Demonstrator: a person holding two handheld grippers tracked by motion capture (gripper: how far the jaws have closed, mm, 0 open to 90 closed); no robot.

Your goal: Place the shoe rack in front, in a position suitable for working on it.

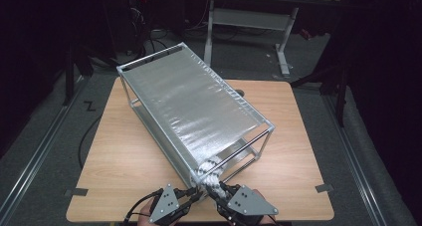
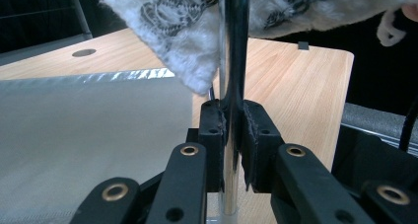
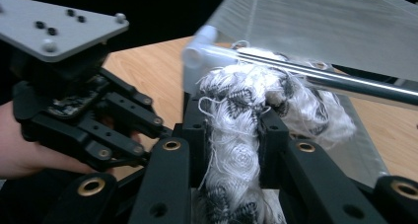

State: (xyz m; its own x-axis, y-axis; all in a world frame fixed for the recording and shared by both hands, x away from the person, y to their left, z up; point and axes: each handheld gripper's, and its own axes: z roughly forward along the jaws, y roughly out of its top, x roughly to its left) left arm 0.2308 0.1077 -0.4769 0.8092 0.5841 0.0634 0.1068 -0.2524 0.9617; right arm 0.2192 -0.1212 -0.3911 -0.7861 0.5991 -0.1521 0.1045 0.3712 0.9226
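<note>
Two grippers' near-corner rack [image 1: 194, 111] runs diagonally away

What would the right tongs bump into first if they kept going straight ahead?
The right tongs are shut on the white cloth. Just past them, the rack's metal bar crosses their line, so probably that, though the depth is hard to judge.

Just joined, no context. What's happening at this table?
A person works a gripper in each hand at the near corner of a metal rack on the wooden table. The left gripper is clamped on the rack's upright pole. The right gripper pinches a white patterned cloth bunched over the rack's rail.
</note>
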